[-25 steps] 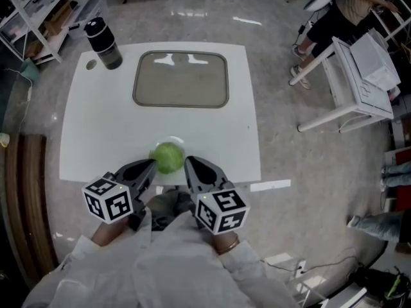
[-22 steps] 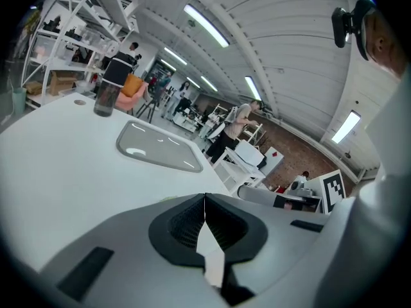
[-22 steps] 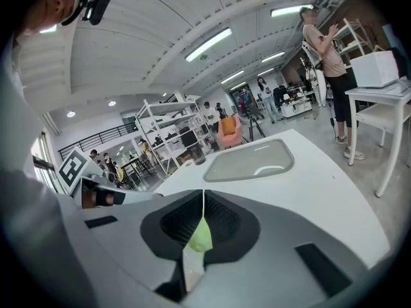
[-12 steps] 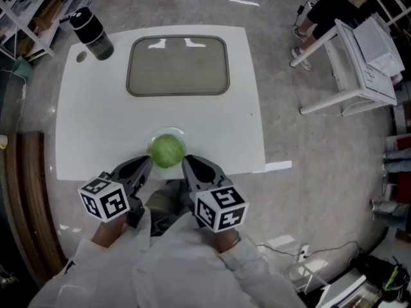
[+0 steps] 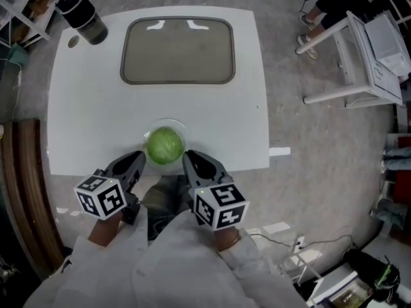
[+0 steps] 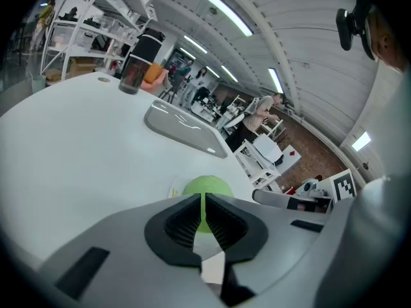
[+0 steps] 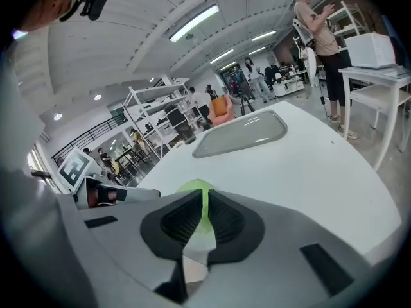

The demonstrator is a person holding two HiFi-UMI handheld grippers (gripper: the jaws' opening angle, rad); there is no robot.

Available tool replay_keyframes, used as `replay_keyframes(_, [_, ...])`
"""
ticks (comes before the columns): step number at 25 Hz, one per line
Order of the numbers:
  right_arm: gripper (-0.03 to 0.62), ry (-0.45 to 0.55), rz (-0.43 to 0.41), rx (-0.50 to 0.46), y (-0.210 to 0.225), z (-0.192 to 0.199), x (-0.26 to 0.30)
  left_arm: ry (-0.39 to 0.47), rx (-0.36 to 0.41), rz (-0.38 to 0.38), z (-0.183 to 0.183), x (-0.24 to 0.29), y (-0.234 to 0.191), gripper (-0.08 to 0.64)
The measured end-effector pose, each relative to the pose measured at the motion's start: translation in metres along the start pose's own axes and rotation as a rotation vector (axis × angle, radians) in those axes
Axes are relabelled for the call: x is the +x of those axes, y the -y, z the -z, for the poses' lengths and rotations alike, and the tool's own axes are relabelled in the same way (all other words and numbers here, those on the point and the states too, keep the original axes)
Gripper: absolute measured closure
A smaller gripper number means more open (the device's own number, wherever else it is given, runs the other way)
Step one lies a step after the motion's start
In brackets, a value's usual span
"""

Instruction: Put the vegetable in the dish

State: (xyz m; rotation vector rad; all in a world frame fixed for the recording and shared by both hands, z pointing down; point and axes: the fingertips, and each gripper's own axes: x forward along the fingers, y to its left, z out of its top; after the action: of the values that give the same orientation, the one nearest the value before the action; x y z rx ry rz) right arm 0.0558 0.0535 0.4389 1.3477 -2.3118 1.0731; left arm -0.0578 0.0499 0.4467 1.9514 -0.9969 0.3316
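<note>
A round green cabbage (image 5: 165,145) sits in a small clear dish (image 5: 182,128) near the front edge of the white table (image 5: 90,108). My left gripper (image 5: 137,157) is just left of and behind the dish, off the table edge. My right gripper (image 5: 188,156) mirrors it on the other side. Both are shut with nothing between the jaws. In the left gripper view the cabbage (image 6: 207,186) shows just beyond the left gripper (image 6: 203,201). From the right gripper view the cabbage (image 7: 192,187) lies just past the right gripper (image 7: 205,201).
A wide grey tray (image 5: 178,50) lies at the far middle of the table. A dark bottle (image 5: 80,16) stands at the far left corner. A white side table (image 5: 369,50) and a person's legs (image 5: 324,11) are to the right on the floor.
The cabbage stays in the dish. Both grippers have drawn back slightly toward the person, from flanking the cabbage to just behind it. The head view has shifted so the table sits lower in frame.
</note>
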Motion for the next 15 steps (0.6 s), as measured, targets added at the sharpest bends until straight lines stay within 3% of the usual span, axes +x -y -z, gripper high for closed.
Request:
replay_keyframes(8, [0.575,-0.051,0.012,0.029,0.013,0.017,0.014,-0.011,-0.036,-0.108,0.010,0.009,-0.029,0.549])
replay_keyframes(15, [0.563,-0.082,0.061,0.047,0.032,0.032,0.035,-0.043,-0.074,-0.140,0.021,0.027,-0.059,0.546])
